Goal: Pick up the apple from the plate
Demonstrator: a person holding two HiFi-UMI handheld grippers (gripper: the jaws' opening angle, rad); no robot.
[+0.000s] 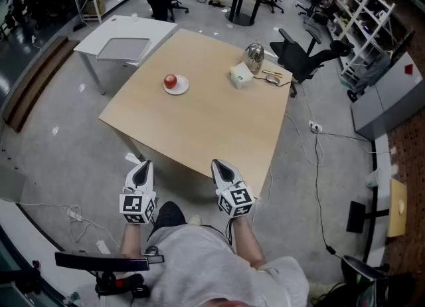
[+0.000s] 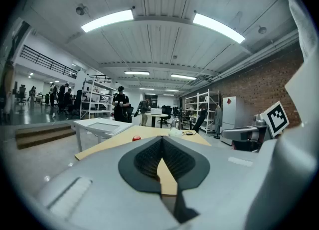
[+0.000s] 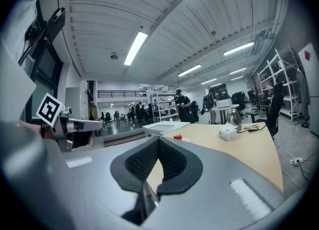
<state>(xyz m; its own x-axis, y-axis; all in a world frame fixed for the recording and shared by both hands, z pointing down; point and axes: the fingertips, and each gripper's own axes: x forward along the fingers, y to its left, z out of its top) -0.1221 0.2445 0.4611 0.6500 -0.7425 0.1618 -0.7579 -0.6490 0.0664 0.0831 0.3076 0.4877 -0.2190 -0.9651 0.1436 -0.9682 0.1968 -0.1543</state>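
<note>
Head view: apple (image 1: 170,80) on plate (image 1: 180,88), toward the far left of table (image 1: 199,126), with box (image 1: 240,76) farther right. Well apart from the apple, just off the table's near edge, left gripper (image 1: 143,165) and right gripper (image 1: 218,164) side by side, pointed toward the table. Gripper views: jaws of each pressed together at the tips, nothing between them, apple small and distant beyond.

Grey shirt (image 1: 219,262); grey black-padded left tongs (image 1: 144,164), right tongs (image 1: 216,163)
</note>
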